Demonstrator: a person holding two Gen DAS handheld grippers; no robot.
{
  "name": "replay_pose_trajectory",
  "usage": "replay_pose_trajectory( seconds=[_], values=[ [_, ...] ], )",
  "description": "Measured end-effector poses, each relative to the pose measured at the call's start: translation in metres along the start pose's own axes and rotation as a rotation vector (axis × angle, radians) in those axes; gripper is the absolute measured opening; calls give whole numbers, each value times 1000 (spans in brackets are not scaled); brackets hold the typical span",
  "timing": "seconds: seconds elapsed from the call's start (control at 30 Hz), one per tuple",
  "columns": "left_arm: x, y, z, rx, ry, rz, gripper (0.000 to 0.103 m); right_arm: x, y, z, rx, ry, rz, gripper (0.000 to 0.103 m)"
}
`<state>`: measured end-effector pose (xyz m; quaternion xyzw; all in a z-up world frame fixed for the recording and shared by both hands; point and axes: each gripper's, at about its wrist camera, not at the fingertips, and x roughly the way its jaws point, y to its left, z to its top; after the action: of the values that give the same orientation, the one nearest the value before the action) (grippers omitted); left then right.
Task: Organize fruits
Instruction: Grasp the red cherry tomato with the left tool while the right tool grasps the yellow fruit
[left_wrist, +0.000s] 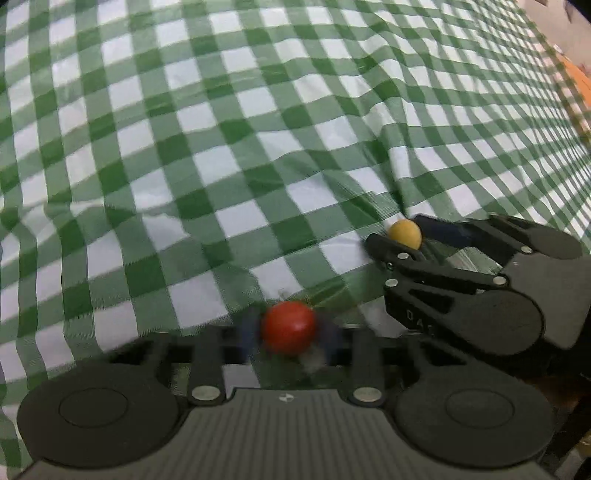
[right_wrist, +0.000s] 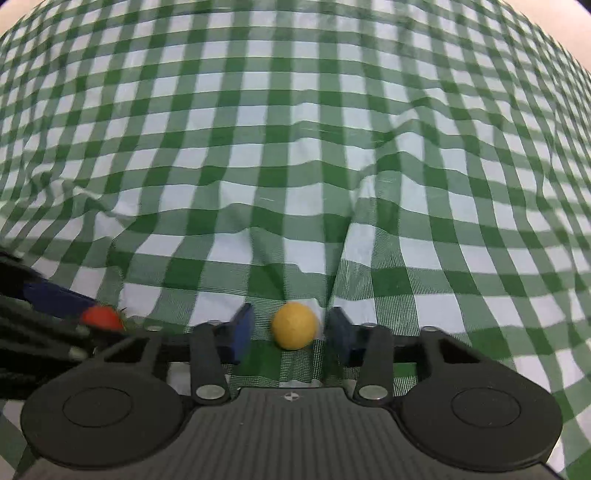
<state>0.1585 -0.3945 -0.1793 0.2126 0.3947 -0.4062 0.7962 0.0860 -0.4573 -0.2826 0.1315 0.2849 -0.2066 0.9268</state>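
Both hand-held grippers on fruit, side by side on the checked cloth

Left hand-held gripper (left_wrist: 290, 332) is clamped on the red fruit (left_wrist: 289, 326), blue pads tight on both sides, low over the green-and-white cloth (left_wrist: 221, 147). Right hand-held gripper (right_wrist: 291, 332) has the yellow fruit (right_wrist: 294, 325) between its blue pads (right_wrist: 242, 330); right pad at the fruit, small gap visible on the left side, so contact there unclear. The two grippers sit just beside each other; cloth is rumpled around them
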Motion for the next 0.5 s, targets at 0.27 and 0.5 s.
replay_pose_trajectory(
  seconds=[0.27, 0.5],
  values=[
    [-29, 6, 0, -60, -23, -9, 33, -8, -17, 9, 93, -96, -151, 27],
    [-101, 29, -12, -135, -65, 81, 33, -33, -71, 2, 320, -123, -354, 27]
  ],
)
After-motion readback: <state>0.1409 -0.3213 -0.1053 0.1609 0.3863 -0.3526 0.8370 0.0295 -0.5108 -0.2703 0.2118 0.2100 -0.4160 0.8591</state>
